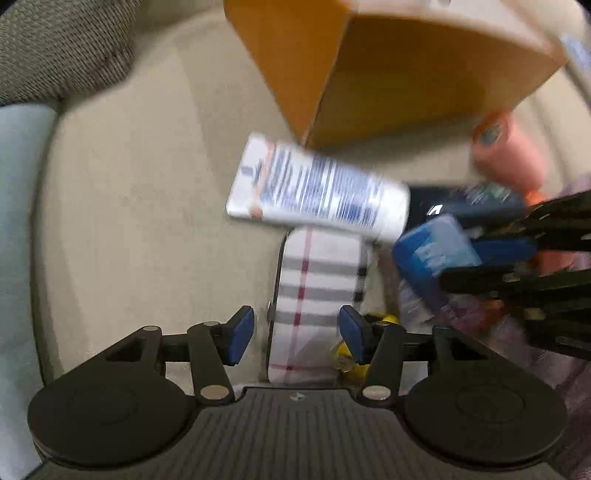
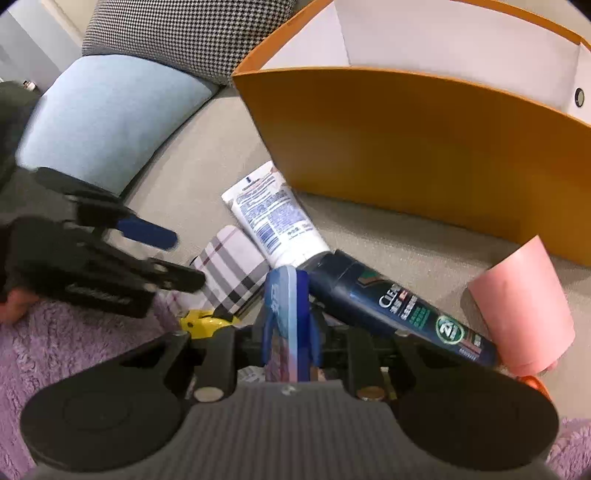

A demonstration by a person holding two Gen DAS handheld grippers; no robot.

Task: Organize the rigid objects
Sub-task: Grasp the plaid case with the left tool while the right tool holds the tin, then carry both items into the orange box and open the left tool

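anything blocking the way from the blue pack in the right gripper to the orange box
Nothing visible does. The right gripper is shut on the blue pack; the white tube and dark bottle lie low on the sofa before the orange box.

1. The box (image 2: 424,147) is orange outside and white inside.
2. The tube (image 2: 275,218) just beside the box is white with blue print and a thin orange stripe.
3. The case (image 2: 231,269) near the box has a white ground crossed by grey, black and dark red check lines.
4. The bottle (image 2: 399,310) is dark navy with white lettering and a green round badge.
5. The cup (image 2: 521,306) beside the box is pale pink.
6. The flat pack (image 2: 286,325) is blue.
7. The cushion (image 2: 107,125) left of the box is light blue; the pillow (image 2: 184,33) behind it is black-and-white houndstooth.
8. The rug (image 2: 44,354) is fluffy lilac.
9. The fingers (image 1: 242,334) carry blue pads on black arms.
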